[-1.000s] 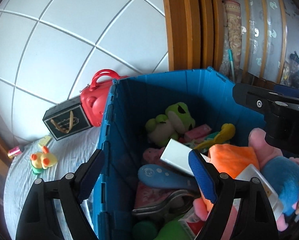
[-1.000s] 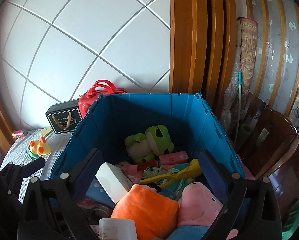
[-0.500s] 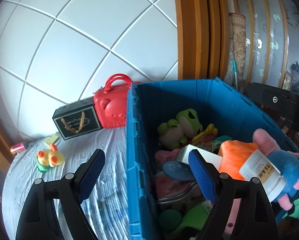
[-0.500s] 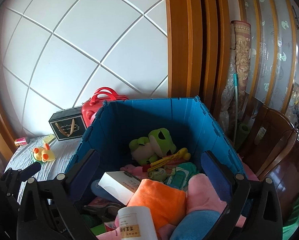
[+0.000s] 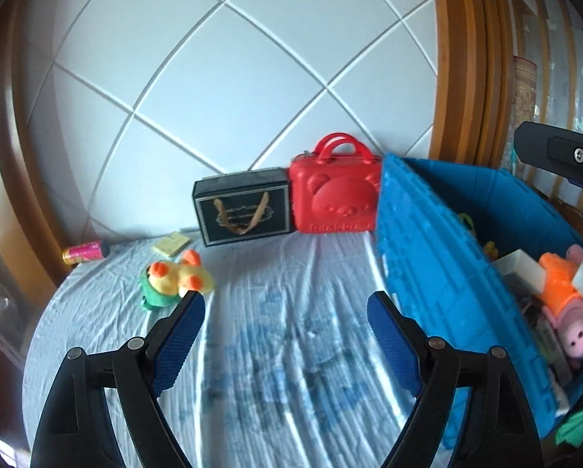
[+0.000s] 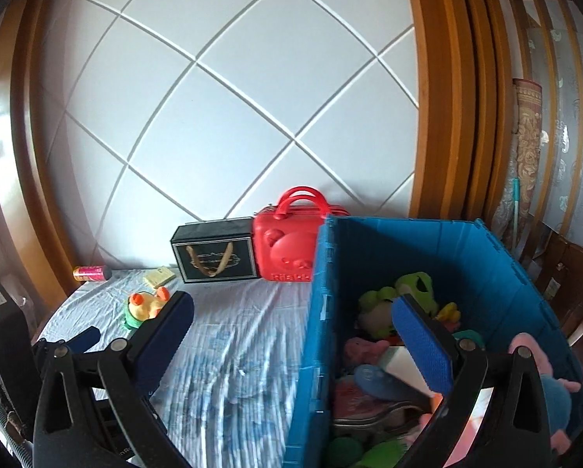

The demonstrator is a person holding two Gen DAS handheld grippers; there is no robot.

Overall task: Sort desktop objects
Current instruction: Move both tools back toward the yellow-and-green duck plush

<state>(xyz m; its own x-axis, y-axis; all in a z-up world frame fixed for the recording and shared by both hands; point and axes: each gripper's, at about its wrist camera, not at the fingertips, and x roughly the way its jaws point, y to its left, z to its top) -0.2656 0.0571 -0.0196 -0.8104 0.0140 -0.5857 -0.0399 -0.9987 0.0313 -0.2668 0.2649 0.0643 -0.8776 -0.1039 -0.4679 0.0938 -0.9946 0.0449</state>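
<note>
Much of the blue crate [image 6: 427,245] is cut off at the frame edge or hidden behind the right gripper [image 6: 291,335], so its lower layer is hard to make out — what shows is a green frog plush [image 6: 392,300], a white box [image 6: 402,366] and a pink pig plush [image 5: 578,335] beside something orange [image 5: 556,284]. On the pale cloth [image 5: 291,312] the duck toy [image 5: 172,279] lies near the left edge, with a yellow pad [image 5: 172,242] and pink can [image 5: 86,251] behind it, and the black gift box [image 5: 244,208] touches the red case [image 5: 336,199] (bear face embossed) against the wall. Both tools gape wide and hold nothing — the left gripper [image 5: 285,319] hangs over bare cloth, the right straddles the crate's near wall.
</note>
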